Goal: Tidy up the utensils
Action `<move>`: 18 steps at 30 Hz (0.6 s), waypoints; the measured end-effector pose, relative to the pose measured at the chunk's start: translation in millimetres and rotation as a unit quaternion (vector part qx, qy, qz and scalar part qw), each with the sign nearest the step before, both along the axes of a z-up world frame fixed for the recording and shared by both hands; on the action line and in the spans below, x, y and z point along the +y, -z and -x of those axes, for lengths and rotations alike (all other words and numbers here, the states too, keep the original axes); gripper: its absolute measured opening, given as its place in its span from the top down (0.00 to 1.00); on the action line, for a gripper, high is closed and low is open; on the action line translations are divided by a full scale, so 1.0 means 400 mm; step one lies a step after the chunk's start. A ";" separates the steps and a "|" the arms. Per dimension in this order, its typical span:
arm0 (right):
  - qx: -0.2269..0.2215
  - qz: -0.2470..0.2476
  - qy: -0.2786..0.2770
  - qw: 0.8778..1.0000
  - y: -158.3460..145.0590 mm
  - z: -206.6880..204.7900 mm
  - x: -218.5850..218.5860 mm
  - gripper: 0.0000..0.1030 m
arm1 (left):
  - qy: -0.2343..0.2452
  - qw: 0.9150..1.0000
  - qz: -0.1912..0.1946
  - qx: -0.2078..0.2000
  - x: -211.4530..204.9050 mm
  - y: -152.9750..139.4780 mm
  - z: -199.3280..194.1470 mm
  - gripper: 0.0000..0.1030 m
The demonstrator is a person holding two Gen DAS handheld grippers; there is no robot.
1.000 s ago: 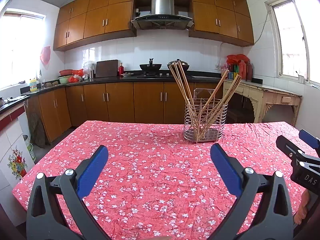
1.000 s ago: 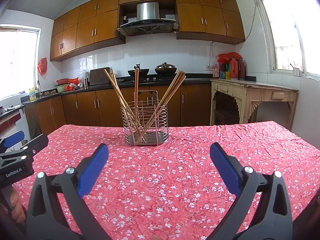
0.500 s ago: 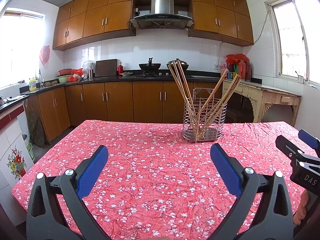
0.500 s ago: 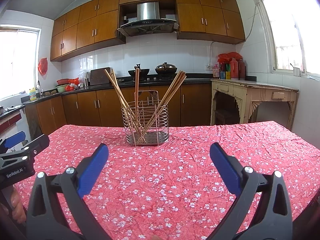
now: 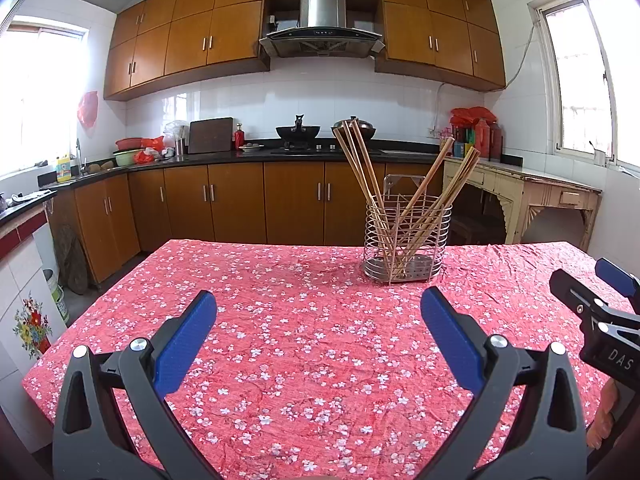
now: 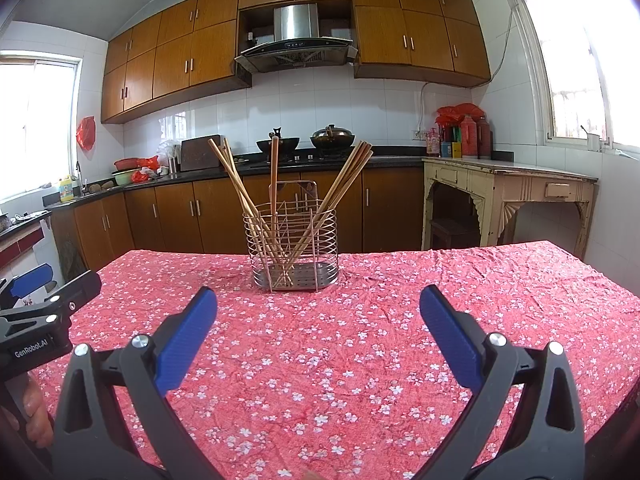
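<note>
Now both tongs, left (image 5: 318,322) and right (image 6: 318,316), hang wide and empty over the red flowered bench (image 6: 360,344). Little has shifted lately: the wire basket (image 6: 294,246) of wooden chopsticks (image 6: 348,178) stands ahead of the right tongs, seemingly sorted.

Chopsticks (image 6: 280,216) in holder (image 6: 294,248) on table (image 6: 440,280).

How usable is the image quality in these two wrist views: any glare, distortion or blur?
Left wrist view: windows blown out, cabinet lines bowed by the fisheye, wire chopstick holder sharp. Right wrist view: right window overexposed with corner flare, chopsticks crisp, no motion blur, tablecloth evenly lit.
</note>
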State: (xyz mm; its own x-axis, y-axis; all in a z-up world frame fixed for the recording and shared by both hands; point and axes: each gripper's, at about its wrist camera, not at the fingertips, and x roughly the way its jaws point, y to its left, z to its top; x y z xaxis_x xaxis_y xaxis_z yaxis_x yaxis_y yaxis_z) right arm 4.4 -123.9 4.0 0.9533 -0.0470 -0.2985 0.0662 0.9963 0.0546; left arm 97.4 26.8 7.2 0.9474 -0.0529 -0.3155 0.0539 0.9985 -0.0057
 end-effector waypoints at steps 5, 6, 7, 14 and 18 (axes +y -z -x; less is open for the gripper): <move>0.000 0.000 0.000 1.000 0.000 0.000 0.000 0.04 | 0.001 1.000 0.000 0.000 -0.002 0.001 0.000 0.02; 0.000 0.000 0.000 1.000 0.000 0.000 -0.001 0.04 | 0.002 1.000 0.000 0.000 -0.001 0.001 0.001 0.02; 0.000 0.000 0.000 1.000 0.000 0.000 0.000 0.04 | 0.002 1.000 0.000 0.000 -0.001 0.001 0.002 0.02; 0.000 0.000 0.000 1.000 0.001 -0.001 0.000 0.04 | 0.003 1.000 0.000 0.000 -0.004 0.002 0.001 0.02; 0.000 0.000 0.000 1.000 0.001 0.000 -0.001 0.04 | 0.003 1.000 -0.003 -0.003 -0.009 0.003 0.003 0.02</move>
State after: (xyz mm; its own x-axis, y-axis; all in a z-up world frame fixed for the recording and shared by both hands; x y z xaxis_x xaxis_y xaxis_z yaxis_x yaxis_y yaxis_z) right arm 4.5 -124.2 3.7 0.9532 -0.0472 -0.2986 0.0666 0.9963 0.0551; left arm 96.3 23.2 6.2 0.9487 -0.0566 -0.3110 0.0598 0.9982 0.0009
